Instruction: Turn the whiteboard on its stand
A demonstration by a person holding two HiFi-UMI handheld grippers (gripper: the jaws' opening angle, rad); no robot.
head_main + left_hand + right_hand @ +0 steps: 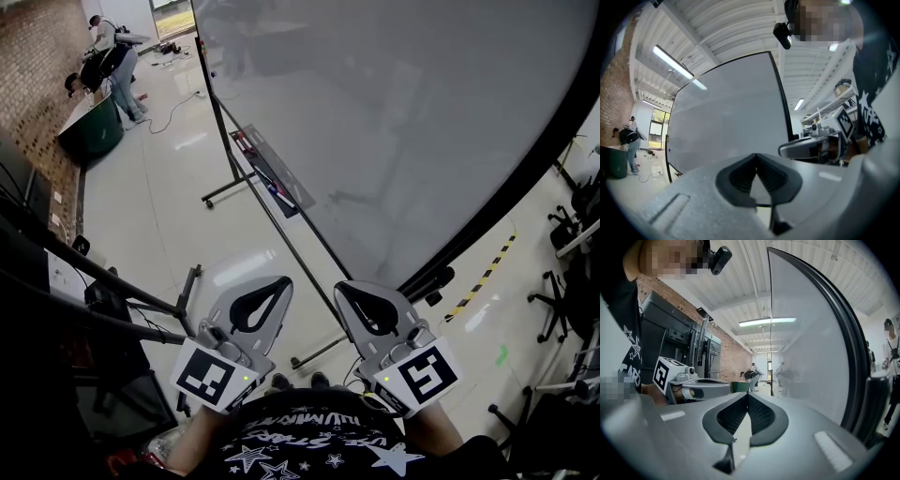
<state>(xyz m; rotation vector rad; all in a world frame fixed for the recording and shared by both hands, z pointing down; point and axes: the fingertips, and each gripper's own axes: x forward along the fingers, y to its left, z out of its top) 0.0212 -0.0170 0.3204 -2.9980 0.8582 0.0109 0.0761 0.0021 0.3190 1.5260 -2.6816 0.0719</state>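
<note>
A large whiteboard (394, 131) with a black frame stands tilted on its wheeled black stand (281, 230), filling the upper right of the head view. It also fills the left gripper view as the whiteboard (726, 117) and the right side of the right gripper view as the whiteboard (811, 357). My left gripper (284, 280) and right gripper (339, 285) hang side by side below the board, short of its lower edge. Both are shut with nothing between their tips. Neither touches the board.
A pen tray (272, 173) is fixed to the stand. A person (117, 66) bends over a green bin (92, 129) far left by a brick wall. Dark equipment (56, 309) stands at my left. Office chairs (572, 300) and yellow-black floor tape (487, 272) lie to the right.
</note>
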